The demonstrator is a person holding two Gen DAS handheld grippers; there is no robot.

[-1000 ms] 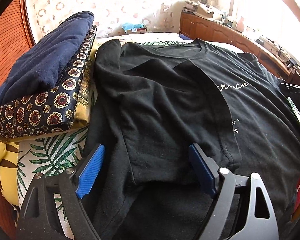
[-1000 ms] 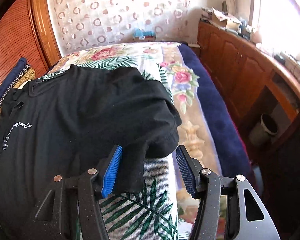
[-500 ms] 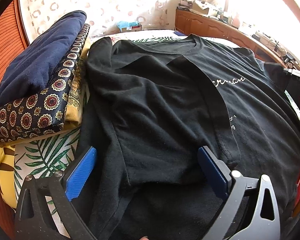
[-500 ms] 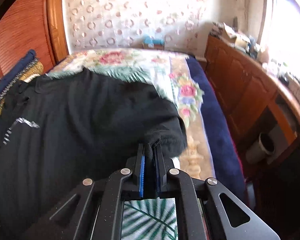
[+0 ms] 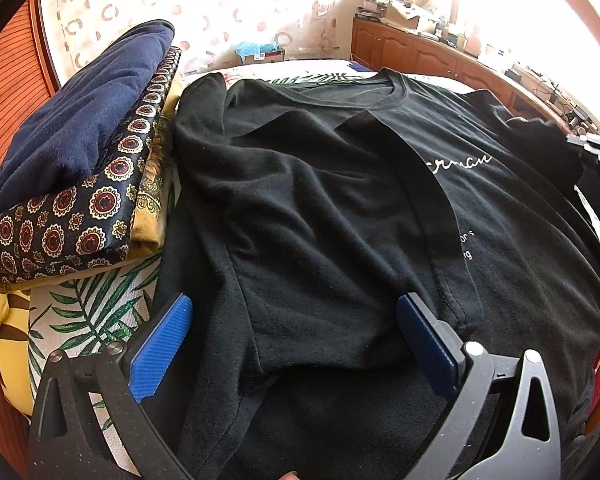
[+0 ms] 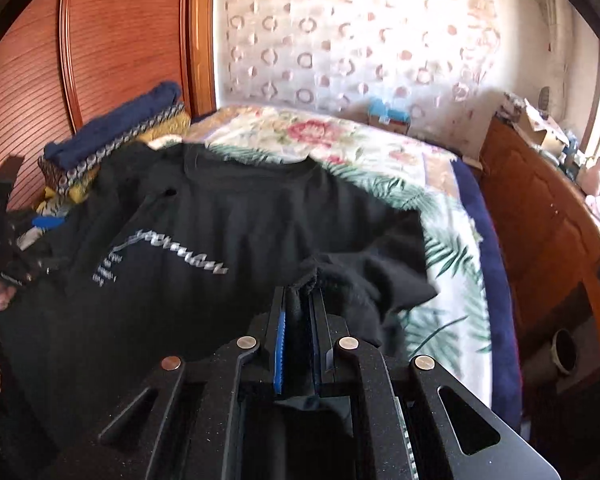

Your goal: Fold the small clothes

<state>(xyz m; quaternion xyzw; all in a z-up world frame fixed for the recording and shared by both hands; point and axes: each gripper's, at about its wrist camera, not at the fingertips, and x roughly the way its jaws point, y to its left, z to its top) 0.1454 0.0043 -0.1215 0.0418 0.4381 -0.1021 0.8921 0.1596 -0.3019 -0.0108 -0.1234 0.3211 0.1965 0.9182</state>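
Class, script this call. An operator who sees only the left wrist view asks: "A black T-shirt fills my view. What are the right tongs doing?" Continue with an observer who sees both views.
Observer: The right tongs are shut on a sleeve of the black T-shirt; their jaws have just been closing on it.
Operator: Is that sleeve folded in yet?
Observer: No. It is bunched at the tongs, raised above the leaf-print bedspread.
Operator: What lies past that side of the bed?
Observer: A navy blanket edges the bed, then a wooden cabinet.
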